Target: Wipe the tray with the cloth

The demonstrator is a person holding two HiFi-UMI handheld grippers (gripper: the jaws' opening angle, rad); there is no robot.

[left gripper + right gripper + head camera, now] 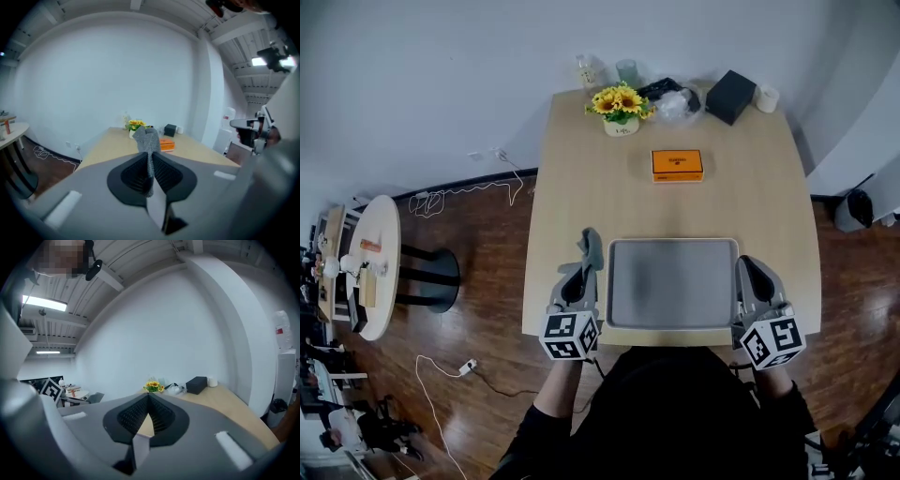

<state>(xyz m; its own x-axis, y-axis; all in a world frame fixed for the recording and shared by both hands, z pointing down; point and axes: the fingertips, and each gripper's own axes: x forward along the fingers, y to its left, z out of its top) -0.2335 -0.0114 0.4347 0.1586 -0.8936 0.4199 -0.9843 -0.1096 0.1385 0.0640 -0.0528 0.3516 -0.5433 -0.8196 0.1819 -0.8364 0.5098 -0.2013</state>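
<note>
A grey tray (672,281) lies on the wooden table (581,178) near its front edge. My left gripper (583,267) hovers at the tray's left edge, shut on a grey cloth (592,245) whose end sticks out past the fingertips. In the left gripper view the cloth (148,138) is pinched between the black pads of the left gripper (149,159) and stands up above them. My right gripper (749,274) is at the tray's right edge. In the right gripper view the right gripper (148,399) has its jaws shut tip to tip with nothing between them.
An orange box (677,165) sits beyond the tray. At the table's far end are a pot of sunflowers (619,106), a plastic bag (679,106), a black box (730,96), a white cup (766,97) and a glass (626,70). A round side table (380,262) stands at left.
</note>
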